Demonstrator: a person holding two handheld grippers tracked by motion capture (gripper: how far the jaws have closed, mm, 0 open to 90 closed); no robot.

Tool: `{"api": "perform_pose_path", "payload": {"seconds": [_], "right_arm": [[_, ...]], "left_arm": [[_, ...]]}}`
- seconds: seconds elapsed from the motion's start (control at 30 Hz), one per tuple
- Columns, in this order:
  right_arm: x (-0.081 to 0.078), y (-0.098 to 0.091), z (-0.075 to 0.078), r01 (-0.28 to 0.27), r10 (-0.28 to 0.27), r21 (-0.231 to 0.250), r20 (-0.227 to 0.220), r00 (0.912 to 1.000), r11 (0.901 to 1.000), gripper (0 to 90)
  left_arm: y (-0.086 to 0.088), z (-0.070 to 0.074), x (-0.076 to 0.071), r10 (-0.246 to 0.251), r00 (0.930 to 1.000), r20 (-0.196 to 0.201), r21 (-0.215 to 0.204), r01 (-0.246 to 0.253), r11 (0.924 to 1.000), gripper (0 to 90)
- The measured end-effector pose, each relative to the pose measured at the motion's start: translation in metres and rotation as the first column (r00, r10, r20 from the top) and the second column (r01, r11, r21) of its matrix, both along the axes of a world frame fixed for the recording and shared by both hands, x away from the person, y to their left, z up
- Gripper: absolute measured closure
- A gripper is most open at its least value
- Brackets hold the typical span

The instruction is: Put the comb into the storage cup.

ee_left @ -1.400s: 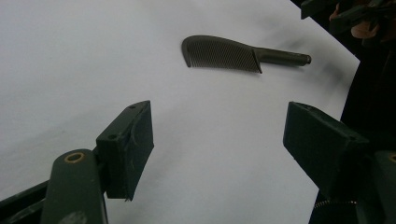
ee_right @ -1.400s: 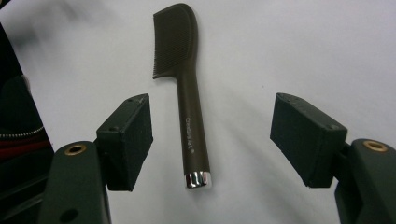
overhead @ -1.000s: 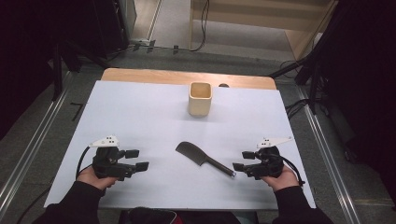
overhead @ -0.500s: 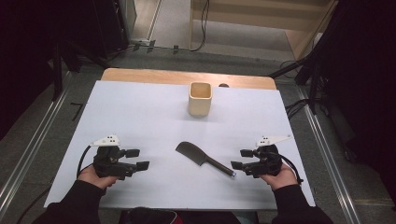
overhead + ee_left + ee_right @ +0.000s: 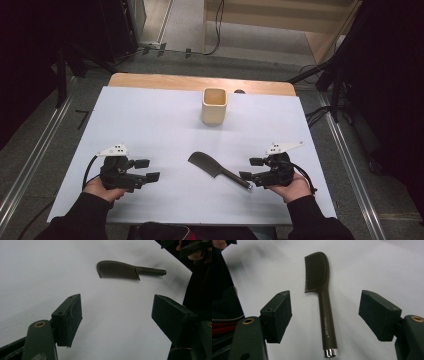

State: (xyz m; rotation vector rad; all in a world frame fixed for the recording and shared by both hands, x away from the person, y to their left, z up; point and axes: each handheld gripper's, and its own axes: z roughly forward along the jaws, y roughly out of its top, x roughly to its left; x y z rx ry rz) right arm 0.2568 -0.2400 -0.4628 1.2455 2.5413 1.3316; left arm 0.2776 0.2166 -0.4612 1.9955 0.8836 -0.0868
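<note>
A dark brown comb (image 5: 210,164) lies flat on the white table cover (image 5: 150,120), teeth end toward the middle and handle pointing to the right front. My right gripper (image 5: 248,168) hovers just right of the handle's metal-tipped end. In the right gripper view the comb (image 5: 319,272) runs away from me, and its handle lies between the jaws of my right gripper (image 5: 325,312) untouched. Those jaws are open and have just been opening a little. My left gripper (image 5: 151,169) rests open at the left front. In its own view the comb (image 5: 117,270) lies beyond the left gripper (image 5: 117,315).
A square beige cup (image 5: 214,106) stands upright at the back middle of the table. A wooden strip (image 5: 200,82) edges the far side. Metal rails run along both sides of the table. Cables trail on the floor behind.
My right gripper has edged slightly left, closer to the comb's handle end. The left gripper and the comb have stayed put.
</note>
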Motion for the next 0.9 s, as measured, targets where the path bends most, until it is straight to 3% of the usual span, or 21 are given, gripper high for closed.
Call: {"api": "perform_pose_path", "payload": {"seconds": [0.37, 0.9], "right_arm": [[0.004, 0.013, -0.007, -0.024, 0.023, -0.026, -0.008, 0.9997, 0.9994, 25.2], [0.005, 0.016, -0.022, -0.05, 0.049, -0.081, -0.016, 0.9987, 0.9955, 28.3]], "left_arm": [[0.0, 0.0, 0.0, 0.003, 1.0, 0.0, -0.003, -0.003, 1.0, 25.1], [0.0, 0.0, 0.0, 0.005, 1.0, 0.0, -0.003, -0.005, 1.0, 25.1]]}}
